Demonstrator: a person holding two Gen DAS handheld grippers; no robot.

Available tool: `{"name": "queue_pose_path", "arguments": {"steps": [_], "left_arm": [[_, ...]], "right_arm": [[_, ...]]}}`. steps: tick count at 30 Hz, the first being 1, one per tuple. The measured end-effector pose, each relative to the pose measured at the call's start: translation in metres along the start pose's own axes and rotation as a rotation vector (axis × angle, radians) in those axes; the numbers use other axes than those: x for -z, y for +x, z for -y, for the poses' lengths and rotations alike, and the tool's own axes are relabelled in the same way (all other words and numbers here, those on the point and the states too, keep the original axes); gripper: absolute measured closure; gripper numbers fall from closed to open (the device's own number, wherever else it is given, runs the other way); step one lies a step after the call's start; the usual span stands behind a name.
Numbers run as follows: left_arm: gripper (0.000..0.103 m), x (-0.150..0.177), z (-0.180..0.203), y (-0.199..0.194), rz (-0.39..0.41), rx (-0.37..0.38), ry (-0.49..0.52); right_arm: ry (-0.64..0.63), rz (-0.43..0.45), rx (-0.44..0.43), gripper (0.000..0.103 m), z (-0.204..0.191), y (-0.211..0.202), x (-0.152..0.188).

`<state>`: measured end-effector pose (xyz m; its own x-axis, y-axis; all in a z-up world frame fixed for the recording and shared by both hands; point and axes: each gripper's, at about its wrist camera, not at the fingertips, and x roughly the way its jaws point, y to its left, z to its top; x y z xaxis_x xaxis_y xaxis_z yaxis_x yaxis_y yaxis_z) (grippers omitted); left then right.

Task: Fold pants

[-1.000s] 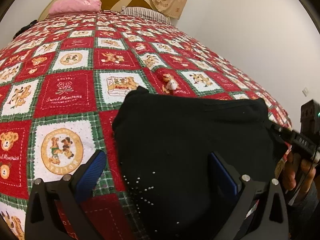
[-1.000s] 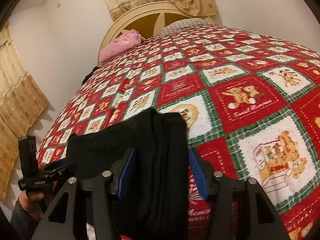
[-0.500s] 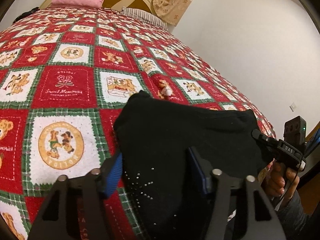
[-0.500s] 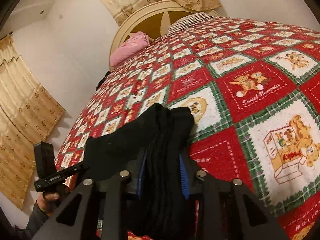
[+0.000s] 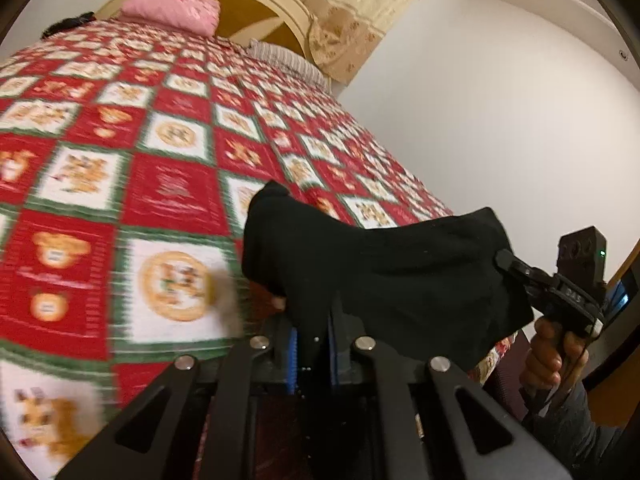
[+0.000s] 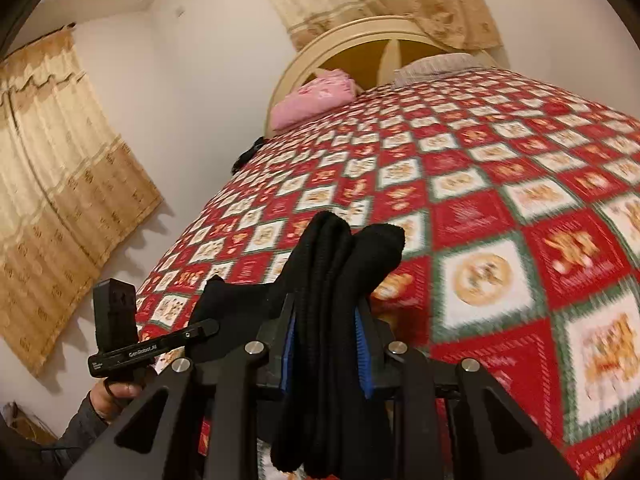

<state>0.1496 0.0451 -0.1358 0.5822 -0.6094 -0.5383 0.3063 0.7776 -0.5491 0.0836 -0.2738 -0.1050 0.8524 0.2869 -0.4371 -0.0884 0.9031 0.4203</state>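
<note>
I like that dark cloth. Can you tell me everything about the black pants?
The black pants are soft, dark fabric, folded into a thick bundle. Both grippers pinch them: the left gripper near one end, the right gripper around stacked folded layers. They hang lifted between the two, sagging, above the red patchwork quilt.

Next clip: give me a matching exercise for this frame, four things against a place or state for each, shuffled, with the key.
Things:
1. black pants
2. pink pillow
3. left gripper
4. curtain

Places or states:
A. hanging on the wall beside the bed
B. lying at the headboard
C. held up off the quilt at two edges
D. jaws closed on black fabric

Pairs: 1-C, 2-B, 3-D, 4-A
</note>
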Motion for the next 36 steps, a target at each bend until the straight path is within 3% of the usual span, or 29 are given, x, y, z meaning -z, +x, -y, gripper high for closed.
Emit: {"name": "queue_pose_path", "arguments": {"steps": [6,11,15,19,20,25,30,36], "left_arm": [[0.091,-0.01,-0.036,-0.063,0.101,-0.098,-0.027],[0.091,-0.013,-0.079,-0.11,0.161,-0.233,-0.058],[0.091,-0.012,-0.109,-0.127,0.177,-0.346,-0.084],[0.09,-0.003,-0.134,-0.123,0.151,-0.412,-0.115],[0.088,0.001,-0.139,-0.116,0.134,-0.437,-0.12],[0.043,0.011,-0.147,-0.109,0.147,-0.534,-0.14],[0.033,0.019,-0.152,-0.109,0.16,-0.556,-0.162],[0.023,0.024,-0.142,-0.11,0.158,-0.654,-0.108]], "right_arm": [[-0.07,-0.05,-0.082,0.077,-0.044,0.05,-0.018],[-0.11,-0.108,-0.175,0.077,-0.091,0.112,-0.035],[-0.141,-0.154,-0.244,0.077,-0.135,0.168,-0.036],[-0.167,-0.211,-0.244,0.077,-0.162,0.218,-0.024],[-0.166,-0.223,-0.238,0.077,-0.164,0.227,-0.023],[-0.081,-0.321,-0.194,0.073,-0.14,0.265,-0.018],[-0.078,-0.348,-0.149,0.068,-0.124,0.274,-0.01],[-0.067,-0.344,-0.129,0.057,-0.117,0.279,-0.008]]}}
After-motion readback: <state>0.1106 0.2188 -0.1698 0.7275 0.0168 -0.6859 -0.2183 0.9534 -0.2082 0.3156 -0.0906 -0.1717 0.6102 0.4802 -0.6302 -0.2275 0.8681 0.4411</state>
